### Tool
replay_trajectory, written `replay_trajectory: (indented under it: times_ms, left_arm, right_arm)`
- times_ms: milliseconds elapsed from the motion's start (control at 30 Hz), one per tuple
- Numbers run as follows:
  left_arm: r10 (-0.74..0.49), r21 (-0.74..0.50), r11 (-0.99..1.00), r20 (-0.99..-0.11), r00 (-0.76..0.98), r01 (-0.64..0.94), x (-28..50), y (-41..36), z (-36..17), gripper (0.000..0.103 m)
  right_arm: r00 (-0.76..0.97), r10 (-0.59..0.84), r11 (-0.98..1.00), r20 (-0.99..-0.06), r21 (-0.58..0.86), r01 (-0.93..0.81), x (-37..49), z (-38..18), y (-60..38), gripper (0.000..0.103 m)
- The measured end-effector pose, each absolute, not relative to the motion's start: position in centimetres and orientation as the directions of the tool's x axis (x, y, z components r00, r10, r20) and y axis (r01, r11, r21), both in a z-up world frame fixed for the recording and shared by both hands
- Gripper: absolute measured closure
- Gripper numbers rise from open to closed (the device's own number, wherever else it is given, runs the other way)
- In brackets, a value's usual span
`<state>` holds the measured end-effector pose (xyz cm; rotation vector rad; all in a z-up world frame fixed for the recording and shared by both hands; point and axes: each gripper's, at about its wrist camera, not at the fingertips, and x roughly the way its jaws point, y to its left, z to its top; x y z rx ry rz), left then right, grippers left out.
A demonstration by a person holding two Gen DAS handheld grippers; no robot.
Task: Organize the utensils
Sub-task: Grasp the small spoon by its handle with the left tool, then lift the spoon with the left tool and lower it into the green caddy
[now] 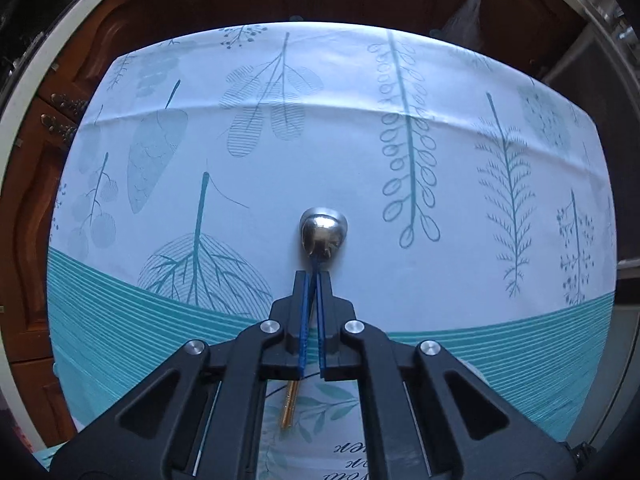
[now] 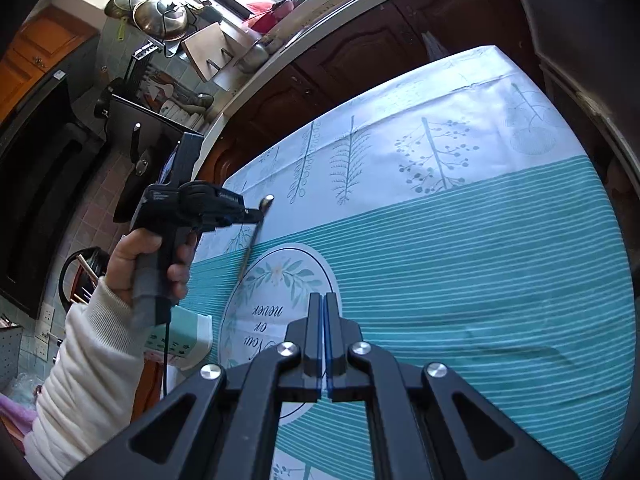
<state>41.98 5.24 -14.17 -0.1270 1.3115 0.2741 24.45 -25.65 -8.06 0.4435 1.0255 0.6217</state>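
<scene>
One spoon [image 1: 322, 236] lay on the counter [image 1: 440, 280], well inside its far edge, with bare cloth all round. The left gripper [image 1: 313, 276] was clamped on the spoon's neck. The right gripper [image 2: 324, 300] was closed on nothing, nearer the cloth's round emblem [image 2: 276, 280].

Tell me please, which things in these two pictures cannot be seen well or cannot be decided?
- Spoon handle, left wrist view: its middle is hidden by the left tool; only bowl and gold end show.
- Where utensils should go: no holder or tray is visible on the tablecloth.
- Table's near edge, right wrist view: covered by the right tool, shut on nothing.
- Countertop items, right wrist view: too small and distorted to name.
</scene>
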Motion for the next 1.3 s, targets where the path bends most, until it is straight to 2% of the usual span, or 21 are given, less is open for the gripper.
replay_trajectory:
  times_ms: [167,333,600,867,967,1067,1167,1300]
  left_arm:
    - [0.158,0.096,0.965,-0.956,0.247,-0.242,42.6,4.5,-14.2,0.101]
    - [0.108,0.023,0.960,-0.949,0.294,-0.280,43.2,5.9,-14.1,0.101]
    - [0.085,-0.027,0.952,-0.934,0.347,-0.305,41.7,6.1,-13.9,0.102]
    - [0.014,-0.099,0.980,-0.837,0.548,-0.175,35.6,3.7,-8.1,0.102]
    - [-0.002,-0.096,0.989,-0.766,0.643,-0.111,31.7,2.5,-4.8,0.102]
    - [-0.026,-0.100,0.994,-0.654,0.756,-0.052,26.4,1.8,-1.1,0.102]
    - [-0.039,-0.116,0.993,-0.511,0.859,-0.024,20.7,2.5,2.7,0.102]
    - [0.011,-0.123,0.991,-0.315,0.949,-0.052,14.1,4.9,5.8,0.102]
  right_arm:
    - [0.375,0.660,0.750,-0.651,0.599,-0.281,24.0,-7.6,-25.3,0.102]
    - [0.385,0.646,0.763,-0.659,0.570,-0.304,23.3,-6.9,-24.7,0.102]
    - [0.385,0.629,0.777,-0.675,0.555,-0.296,23.0,-7.0,-24.4,0.102]
    - [0.389,0.630,0.777,-0.672,0.552,-0.304,22.0,-6.3,-23.5,0.102]
    - [0.394,0.628,0.778,-0.671,0.543,-0.316,21.1,-5.8,-22.7,0.102]
    - [0.400,0.626,0.779,-0.669,0.531,-0.332,20.1,-5.5,-22.0,0.102]
    - [0.405,0.639,0.769,-0.654,0.532,-0.354,18.6,-4.9,-21.2,0.102]
    - [0.408,0.646,0.762,-0.645,0.520,-0.386,16.8,-4.3,-19.6,0.102]
